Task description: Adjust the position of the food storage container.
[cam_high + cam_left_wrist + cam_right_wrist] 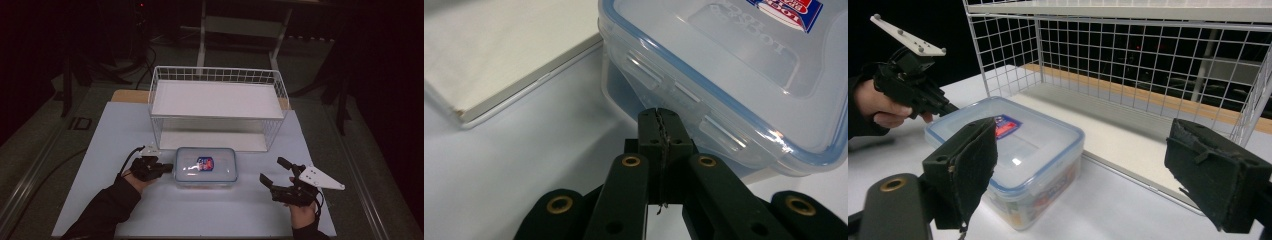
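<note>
While our left gripper [659, 117] has its jaws pressed flat together with nothing between them, we keep its tip against the side latch [676, 92] of the plastic box [205, 167], which reads to us as a poke at the clip rather than a grasp: closed jaws make a firm, narrow point for pushing a flap. Our right gripper [276, 176] hangs with its jaws spread wide and empty, clear of the box on its right, near the front right corner of the table [100, 150]; we judge it is waiting there, ready to steady or take the box once the clip is dealt with. The box sits near the middle of the table, toward the front edge, just in front of the wire shelf [216, 105], with its blue-rimmed lid [1033, 137] on and a small red and blue label [204, 162] on top. Through the clear wall in the right gripper view we see something colourful at the bottom of the box, but we cannot tell what it is. The wire shelf stands toward the back edge, its upper board [215, 98] and its lower board [210, 140] both bare, so the low opening facing the box looks to us like a likely place for it.
</note>
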`<control>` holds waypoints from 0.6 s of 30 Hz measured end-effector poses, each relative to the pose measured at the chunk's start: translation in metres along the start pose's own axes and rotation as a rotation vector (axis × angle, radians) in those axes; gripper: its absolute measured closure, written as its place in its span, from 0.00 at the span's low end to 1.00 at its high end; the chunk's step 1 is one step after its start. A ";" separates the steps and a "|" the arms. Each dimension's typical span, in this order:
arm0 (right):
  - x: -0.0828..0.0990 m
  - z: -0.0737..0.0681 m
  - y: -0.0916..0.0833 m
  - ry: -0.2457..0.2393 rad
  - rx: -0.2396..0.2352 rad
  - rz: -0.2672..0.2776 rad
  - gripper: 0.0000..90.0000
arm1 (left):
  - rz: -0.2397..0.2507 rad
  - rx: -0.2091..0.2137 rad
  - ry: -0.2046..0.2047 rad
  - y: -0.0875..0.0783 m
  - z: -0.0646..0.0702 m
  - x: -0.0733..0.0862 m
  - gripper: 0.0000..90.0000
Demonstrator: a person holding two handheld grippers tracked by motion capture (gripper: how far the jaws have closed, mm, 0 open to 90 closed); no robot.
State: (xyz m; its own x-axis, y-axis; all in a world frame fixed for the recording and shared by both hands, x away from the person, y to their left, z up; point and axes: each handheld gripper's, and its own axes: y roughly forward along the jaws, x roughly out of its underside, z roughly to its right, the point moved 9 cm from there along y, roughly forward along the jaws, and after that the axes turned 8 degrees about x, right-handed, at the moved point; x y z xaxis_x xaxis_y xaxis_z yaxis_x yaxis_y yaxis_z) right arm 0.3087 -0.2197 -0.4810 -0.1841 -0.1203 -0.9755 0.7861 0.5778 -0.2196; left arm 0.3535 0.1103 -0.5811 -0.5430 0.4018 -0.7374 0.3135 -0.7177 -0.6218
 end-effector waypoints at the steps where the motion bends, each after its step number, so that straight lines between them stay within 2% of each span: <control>1: 0.000 0.000 0.000 0.000 0.000 0.000 0.15 | 0.000 0.000 0.000 0.000 0.000 0.000 1.00; 10: 0.000 -0.001 0.000 0.000 -0.003 -0.001 0.15 | -0.004 0.024 0.013 0.013 0.007 -0.009 1.00; 18: 0.002 -0.001 0.000 0.001 -0.007 -0.007 0.15 | -0.005 0.023 0.028 0.019 0.010 -0.014 1.00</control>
State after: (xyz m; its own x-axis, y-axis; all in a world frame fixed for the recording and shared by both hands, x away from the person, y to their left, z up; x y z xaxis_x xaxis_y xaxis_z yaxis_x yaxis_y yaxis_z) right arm 0.3079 -0.2188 -0.4826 -0.1903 -0.1241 -0.9739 0.7808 0.5822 -0.2268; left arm 0.3593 0.0856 -0.5805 -0.5224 0.4205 -0.7418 0.2929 -0.7285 -0.6193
